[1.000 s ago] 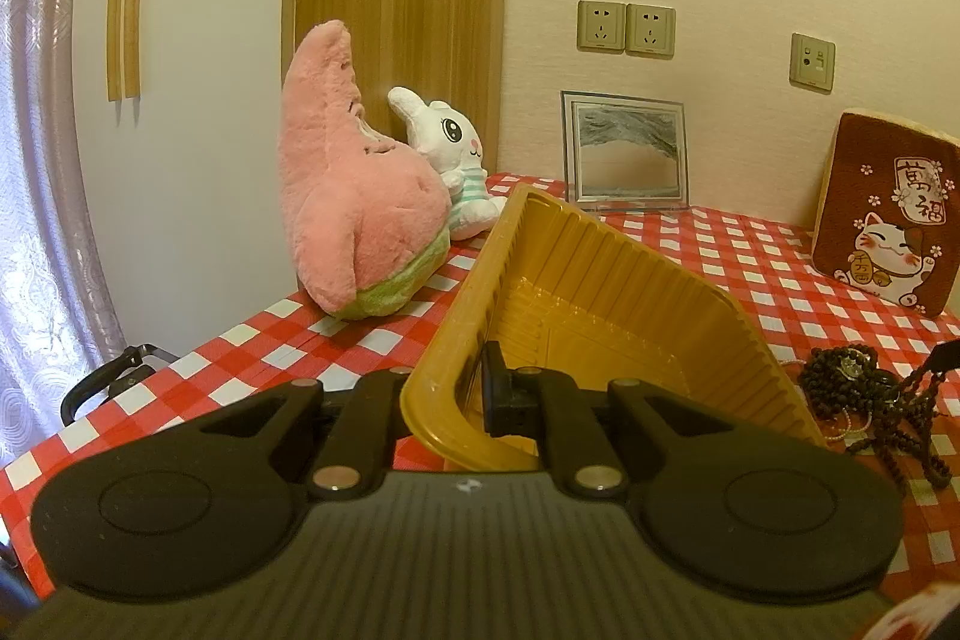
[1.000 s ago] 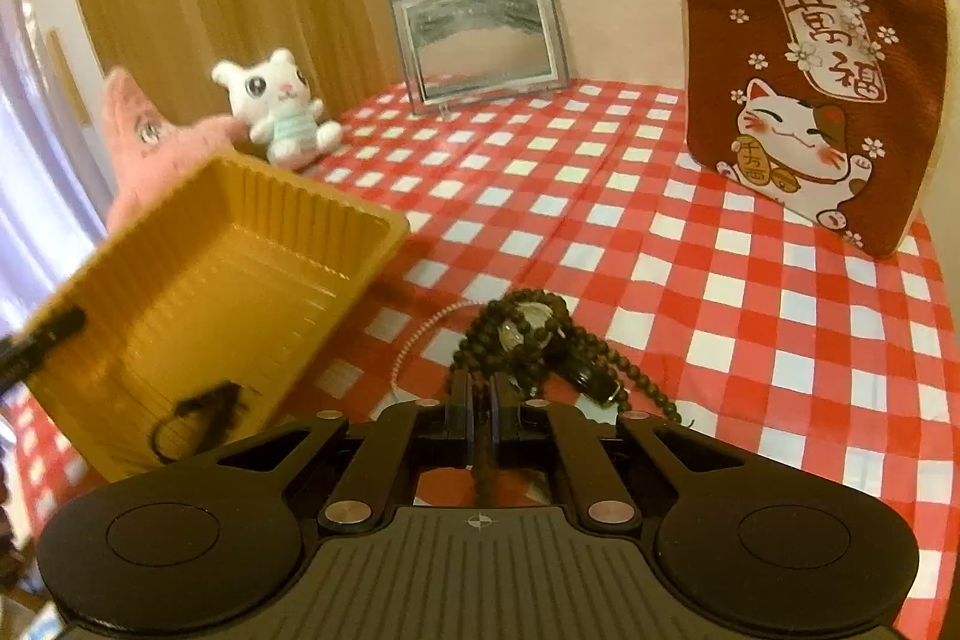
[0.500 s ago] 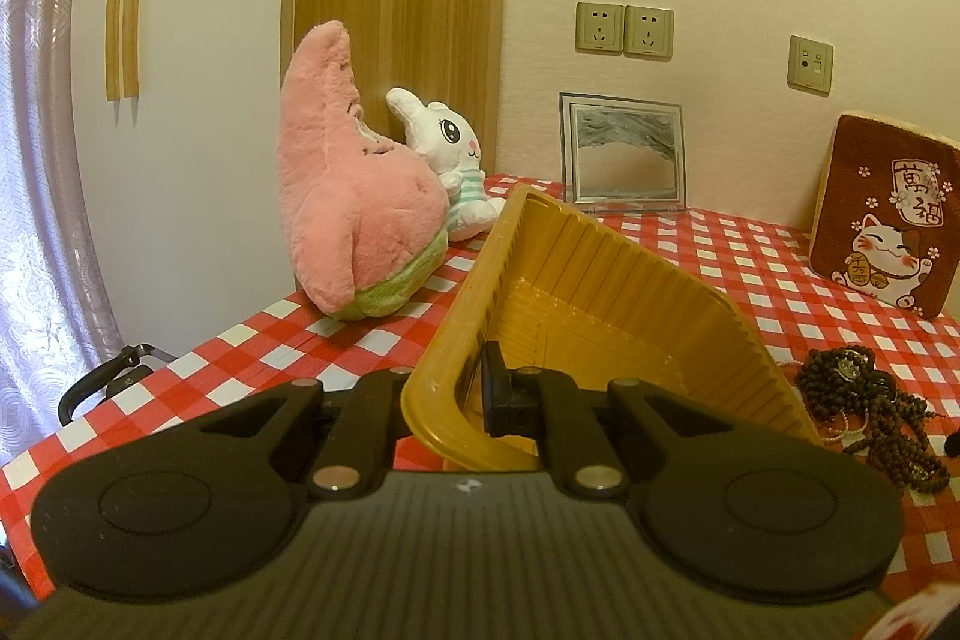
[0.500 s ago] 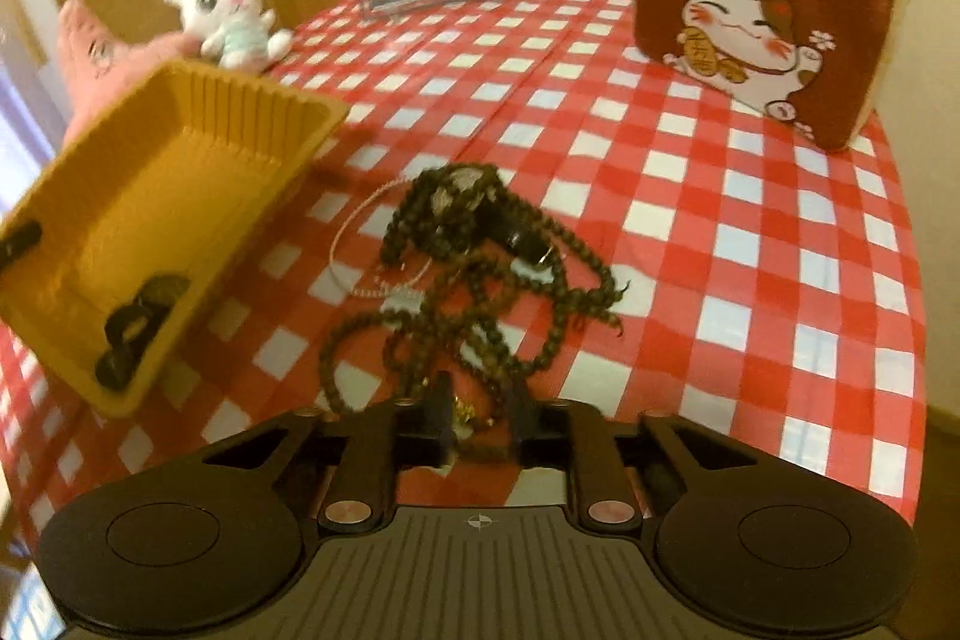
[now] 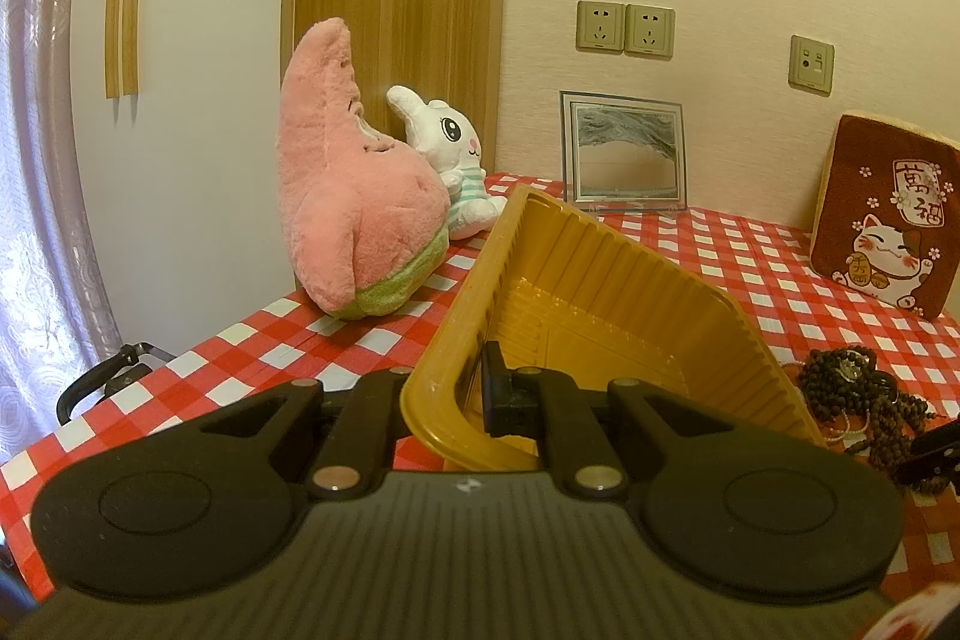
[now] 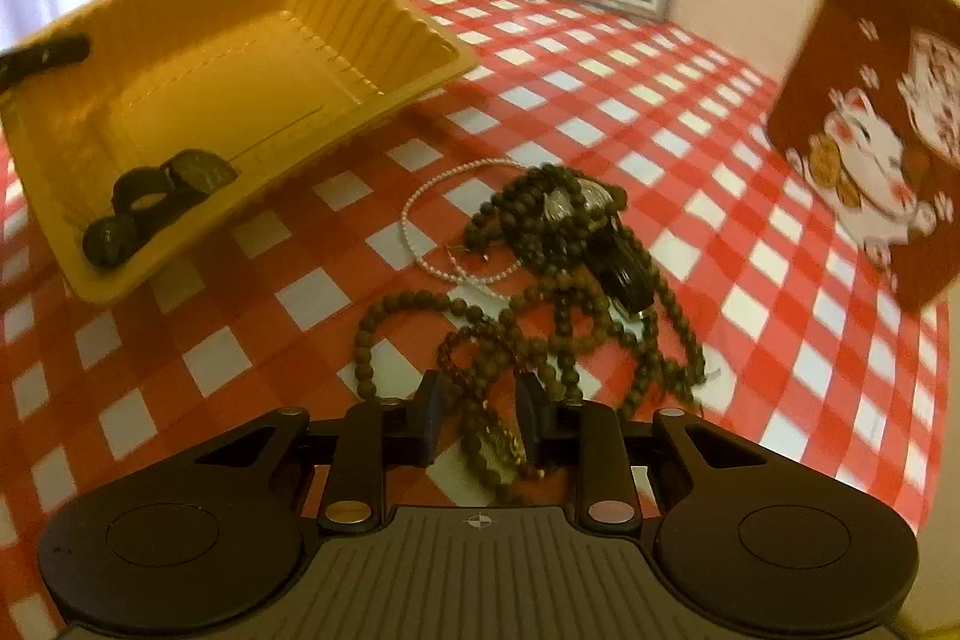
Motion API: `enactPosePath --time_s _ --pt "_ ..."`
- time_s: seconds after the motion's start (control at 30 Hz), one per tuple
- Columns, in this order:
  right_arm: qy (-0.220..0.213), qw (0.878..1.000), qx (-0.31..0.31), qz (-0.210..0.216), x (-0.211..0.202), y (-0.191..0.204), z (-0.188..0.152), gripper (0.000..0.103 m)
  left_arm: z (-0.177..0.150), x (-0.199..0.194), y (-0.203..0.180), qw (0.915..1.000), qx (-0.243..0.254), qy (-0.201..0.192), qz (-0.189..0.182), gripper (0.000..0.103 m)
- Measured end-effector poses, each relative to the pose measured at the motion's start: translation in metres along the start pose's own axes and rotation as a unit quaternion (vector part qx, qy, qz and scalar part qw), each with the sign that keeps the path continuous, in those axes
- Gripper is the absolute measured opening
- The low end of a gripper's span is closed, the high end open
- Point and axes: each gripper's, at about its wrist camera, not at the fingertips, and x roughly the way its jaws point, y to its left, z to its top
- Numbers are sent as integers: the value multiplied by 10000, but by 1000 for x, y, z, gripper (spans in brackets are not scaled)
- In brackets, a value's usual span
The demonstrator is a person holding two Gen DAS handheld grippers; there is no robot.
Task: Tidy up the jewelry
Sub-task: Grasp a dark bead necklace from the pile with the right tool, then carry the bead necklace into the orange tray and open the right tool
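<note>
Comparing this moment with a second ago, we are seeing the right hand-held gripper (image 6: 477, 421) sitting much lower and tipped more steeply down over the tangle of dark bead strands (image 6: 540, 280), which is lying on the red-checked worktop (image 6: 690, 112) just beside the yellow tray (image 6: 252, 58). A second ago its fingers were together above the near edge of the pile; now they are standing apart, with a few strands and a small gold-coloured piece running between them. The jaws opened on the way down and have just been closing a little again, yet we are not seeing the pads pressing on the beads, so we are reading this as a grasp in preparation, not a grip made.

Beside the tangle, on the tray's side, a thin pale bead chain (image 6: 447, 244) is lying in a loop, partly under the dark beads.

The left hand-held gripper (image 5: 474, 394) is showing no change: its fingers are clamped on the near wall of the tray, holding it tilted off the worktop with the open face turned toward the tangle. Inside the tray, a dark strap-like piece (image 6: 159, 202) is already resting in the low corner.

For the task, we are judging that one item is stored and the next pick is beginning. The strands are knotted together, so lifting one may be dragging the pale chain along.
</note>
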Motion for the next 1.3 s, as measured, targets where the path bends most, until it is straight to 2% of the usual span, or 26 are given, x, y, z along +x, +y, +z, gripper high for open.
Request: enactPosePath --time_s 0.03,0.07,0.27,0.57,0.8,1.07,1.3 --pt "5 10000 -52 7 1 0 0 9 0 0 0 10000 1 -1 1 9" --pt "16 10000 -85 19 2 1 1 5 0 0 0 10000 -3 -1 0 9" --pt "8 9998 -217 36 1 3 2 5 0 0 -1 10000 0 4 3 9" --pt "-580 9938 911 278 -42 -25 17 4 0 0 0 10000 -1 3 2 9" --pt "-1094 9850 1223 538 -79 -30 45 4 0 0 0 10000 5 2 2 9" --pt "-1598 9699 1179 1409 -93 5 85 4 -1 2 0 10000 6 2 0 9" --pt "-1634 9541 1139 2238 -70 51 114 4 0 2 0 10000 6 5 2 9"
